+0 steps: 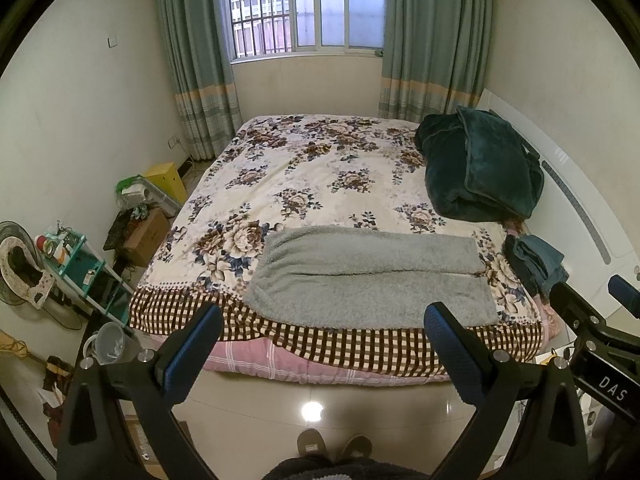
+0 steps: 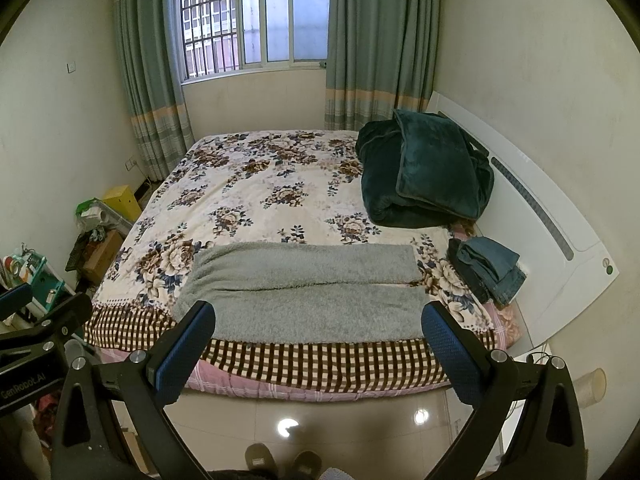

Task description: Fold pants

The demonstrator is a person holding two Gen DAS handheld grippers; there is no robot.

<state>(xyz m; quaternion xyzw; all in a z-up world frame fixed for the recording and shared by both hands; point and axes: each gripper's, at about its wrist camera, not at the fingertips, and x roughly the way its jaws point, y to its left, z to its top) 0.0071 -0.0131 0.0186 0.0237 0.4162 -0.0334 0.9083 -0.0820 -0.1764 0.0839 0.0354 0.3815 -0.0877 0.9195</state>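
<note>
Grey fleecy pants (image 1: 368, 276) lie flat across the near edge of the bed, waist to the left, legs side by side pointing right; they also show in the right wrist view (image 2: 304, 292). My left gripper (image 1: 324, 320) is open and empty, held in the air in front of the bed edge, short of the pants. My right gripper (image 2: 318, 320) is open and empty too, at about the same distance. The right gripper shows at the right edge of the left wrist view (image 1: 600, 320).
The bed (image 1: 304, 168) has a floral cover with a checked border. A dark green folded blanket (image 1: 480, 168) and folded jeans (image 1: 532, 260) lie at its right side by the white headboard (image 1: 580, 208). Shelves, boxes and clutter (image 1: 80, 256) stand on the left. Slippers (image 1: 332, 444) are on the tiled floor below.
</note>
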